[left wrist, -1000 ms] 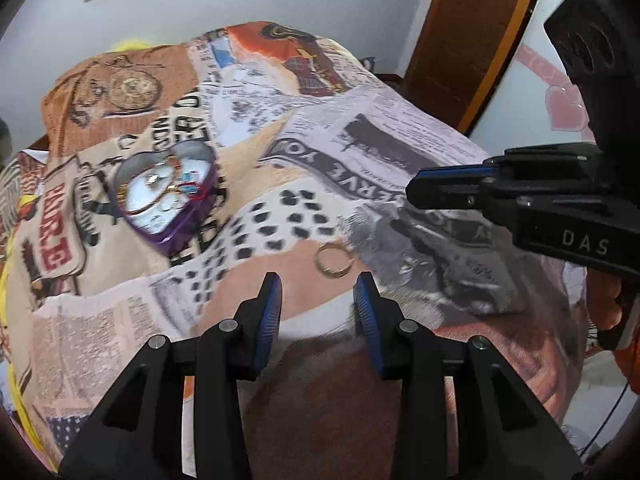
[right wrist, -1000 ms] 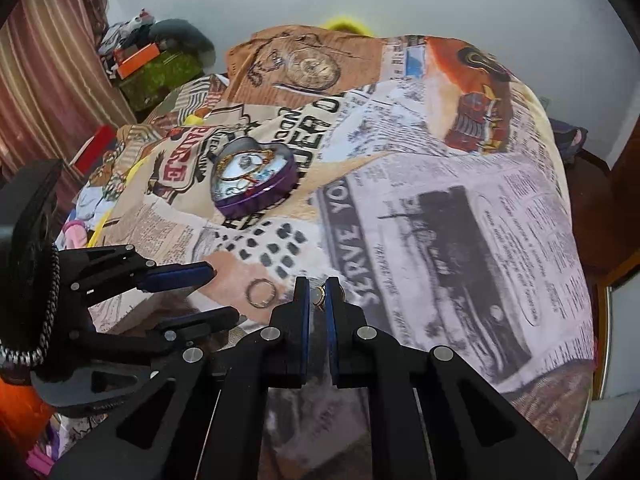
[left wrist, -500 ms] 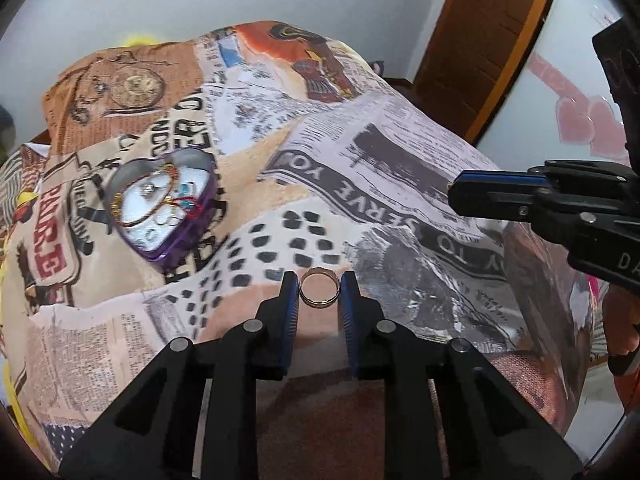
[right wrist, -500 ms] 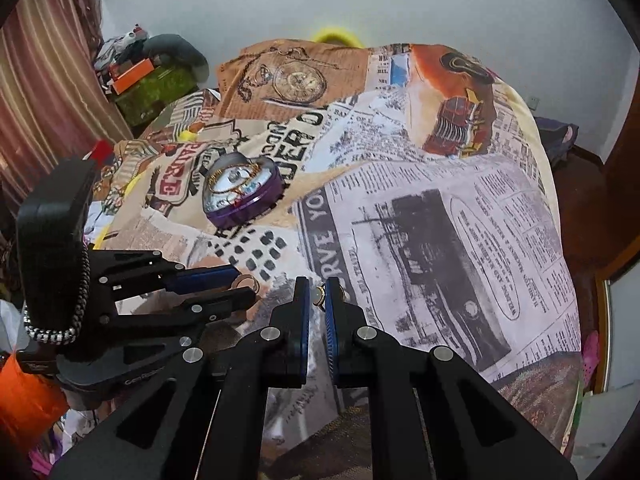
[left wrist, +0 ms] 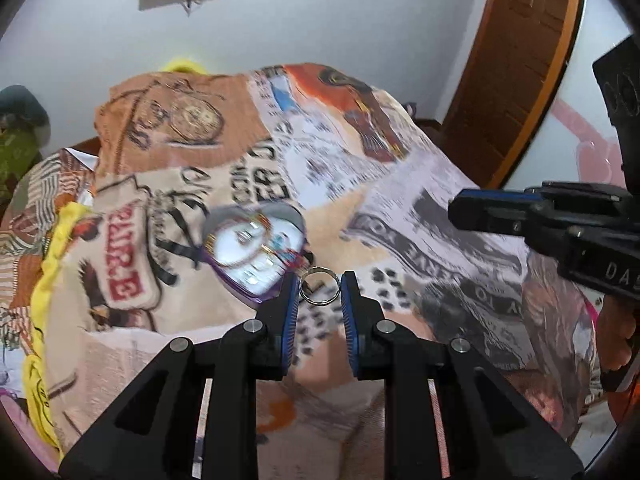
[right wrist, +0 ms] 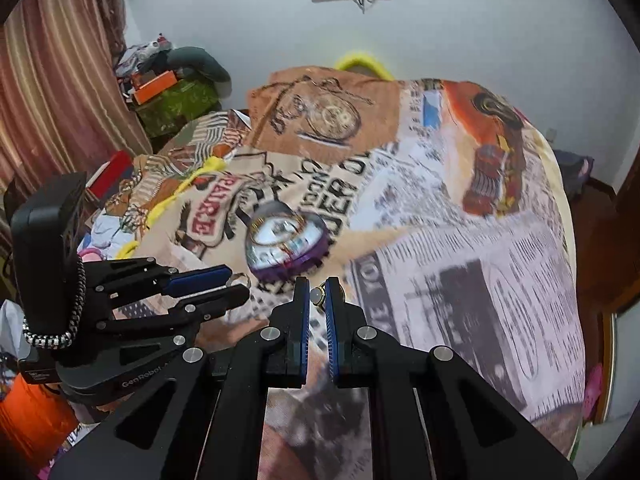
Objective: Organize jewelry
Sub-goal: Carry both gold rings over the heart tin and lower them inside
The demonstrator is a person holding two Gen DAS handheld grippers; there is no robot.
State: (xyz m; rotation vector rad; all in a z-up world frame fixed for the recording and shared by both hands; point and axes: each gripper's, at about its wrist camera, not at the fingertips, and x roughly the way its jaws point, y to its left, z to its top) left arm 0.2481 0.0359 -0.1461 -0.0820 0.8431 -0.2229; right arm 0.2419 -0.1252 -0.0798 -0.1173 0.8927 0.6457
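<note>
Silver ring [left wrist: 319,285] clamped in left tongs [left wrist: 319,292], small gold piece [right wrist: 319,295] in right tongs [right wrist: 318,300]; purple heart tin [left wrist: 256,256] partly filled, both drops pending

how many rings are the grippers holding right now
2. One plain ring sits between the left gripper fingers. A second ring, with a pale stone, is pinched in the right gripper. More may lie hidden in the blurred heart box.

Motion blur smears my heart-shaped box [left wrist: 256,256], so I can't make out its contents. My pads [right wrist: 330,312] cover most of the small ring [right wrist: 318,295] between them.
</note>
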